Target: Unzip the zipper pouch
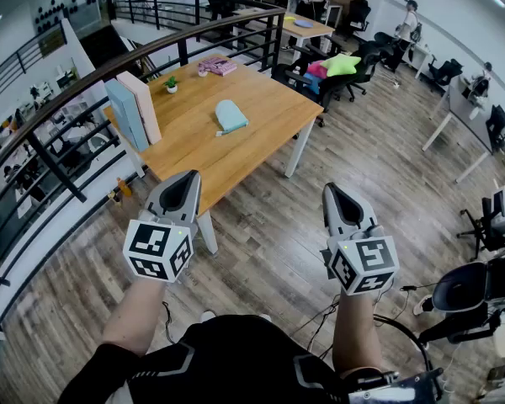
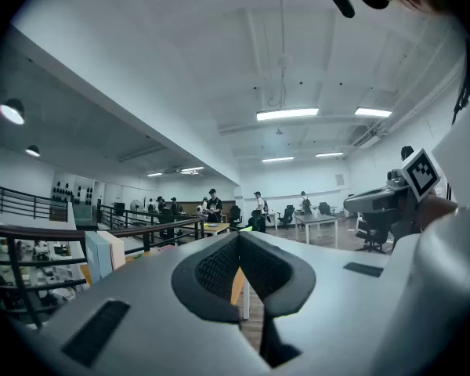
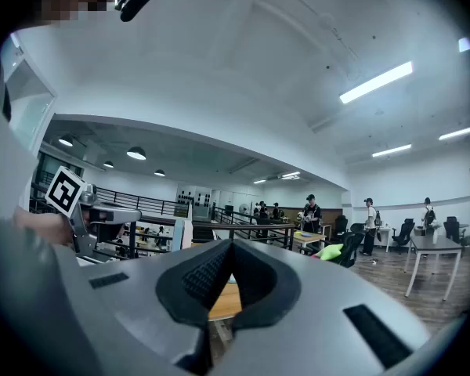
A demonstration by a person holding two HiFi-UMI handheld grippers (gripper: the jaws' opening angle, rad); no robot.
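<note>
A light-blue fabric zipper pouch [image 1: 231, 115] lies flat on the rectangular wooden table [image 1: 236, 160], well ahead of the left gripper [image 1: 188, 178] and right gripper [image 1: 331, 189], both empty with jaws pressed together.

Matt wooden table [image 1: 236, 154], soft cloth pouch [image 1: 231, 115], wood-plank floor [image 1: 278, 251].

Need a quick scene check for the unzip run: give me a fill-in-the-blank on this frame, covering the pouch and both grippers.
1. The light blue fabric zipper pouch lies on the ____ table.
2. The jaws of the left gripper and the right gripper are both ____.
3. The pouch is held by ____ gripper.
4. The small potted plant on that table has ____ leaves.
Missing words: wooden; shut; neither; green.
</note>
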